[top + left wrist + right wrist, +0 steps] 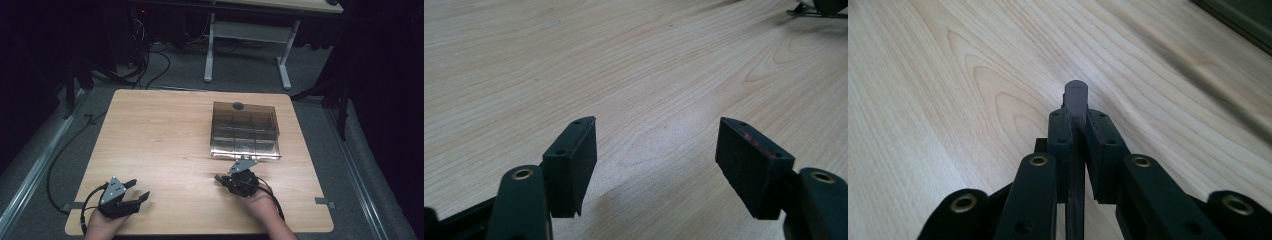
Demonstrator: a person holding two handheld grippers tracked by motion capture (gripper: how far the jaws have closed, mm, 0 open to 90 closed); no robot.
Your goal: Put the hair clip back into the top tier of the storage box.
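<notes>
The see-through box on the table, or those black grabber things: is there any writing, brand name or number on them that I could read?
None can be read.
The box bears a dark round spot on its top, but no letters show.
The left gripper, jaws apart, has plain black pads; a reddish streak on one is no text.
The right gripper, shut on a thin dark piece, is unmarked.
The table shows plain wood grain.

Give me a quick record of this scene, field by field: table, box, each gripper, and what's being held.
surface: wooden table
box: translucent compartment box, far right part of the table, lid shut
left gripper: open, nothing between the jaws, near left edge
right gripper: shut on a thin dark flat piece, just in front of the box
held piece: sticks out past the fingertips; kind unclear
</notes>
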